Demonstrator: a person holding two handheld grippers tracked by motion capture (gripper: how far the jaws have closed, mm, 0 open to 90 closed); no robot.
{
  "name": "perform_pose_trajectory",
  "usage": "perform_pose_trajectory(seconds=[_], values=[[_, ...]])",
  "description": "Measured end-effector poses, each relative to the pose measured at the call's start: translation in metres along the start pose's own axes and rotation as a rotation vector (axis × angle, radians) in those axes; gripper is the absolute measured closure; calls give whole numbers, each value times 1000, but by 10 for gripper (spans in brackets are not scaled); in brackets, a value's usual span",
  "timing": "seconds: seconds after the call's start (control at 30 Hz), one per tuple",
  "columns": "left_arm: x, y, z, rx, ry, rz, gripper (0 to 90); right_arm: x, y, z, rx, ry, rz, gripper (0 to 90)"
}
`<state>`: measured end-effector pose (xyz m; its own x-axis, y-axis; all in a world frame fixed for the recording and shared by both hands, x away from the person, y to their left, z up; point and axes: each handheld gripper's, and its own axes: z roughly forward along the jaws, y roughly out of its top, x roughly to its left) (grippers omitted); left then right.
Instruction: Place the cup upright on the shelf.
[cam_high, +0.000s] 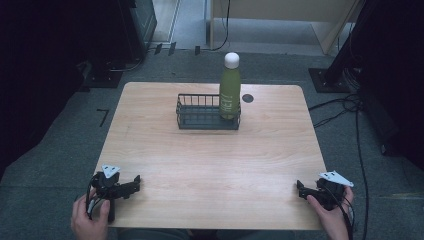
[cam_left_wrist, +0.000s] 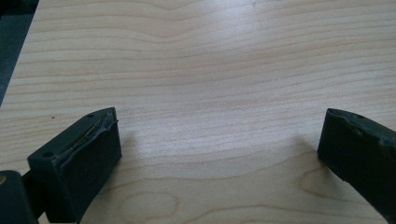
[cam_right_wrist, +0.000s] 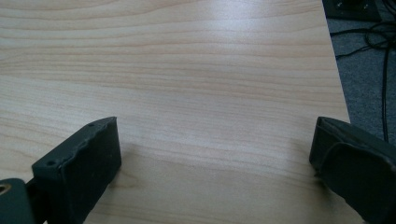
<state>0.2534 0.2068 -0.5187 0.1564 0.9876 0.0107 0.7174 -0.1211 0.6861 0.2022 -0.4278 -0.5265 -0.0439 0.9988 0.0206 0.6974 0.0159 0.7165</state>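
Note:
A green bottle (cam_high: 230, 92) with a white cap stands upright in the right end of a black wire basket (cam_high: 200, 119) at the far middle of the wooden table (cam_high: 210, 160). My left gripper (cam_high: 136, 181) rests at the near left edge of the table, held by a hand. Its jaws stand wide apart in the left gripper view, with bare wood between them (cam_left_wrist: 219, 135). My right gripper (cam_high: 300, 189) sits at the near right edge, also held by a hand. It is open (cam_right_wrist: 215, 140), nothing between the jaws. Both grippers are far from the basket.
A small dark round hole (cam_high: 247, 98) marks the tabletop right of the basket. Cables (cam_high: 345, 105) trail over the grey carpet beyond the table's right edge. Dark stand bases (cam_high: 327, 80) sit on the floor at the far left and right.

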Motion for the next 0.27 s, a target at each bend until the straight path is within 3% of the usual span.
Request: perform_pose_trajectory(seconds=[0.27], values=[[0,0,0,0,0,-1,0,2,-1,-1,0,16,-10,22]])
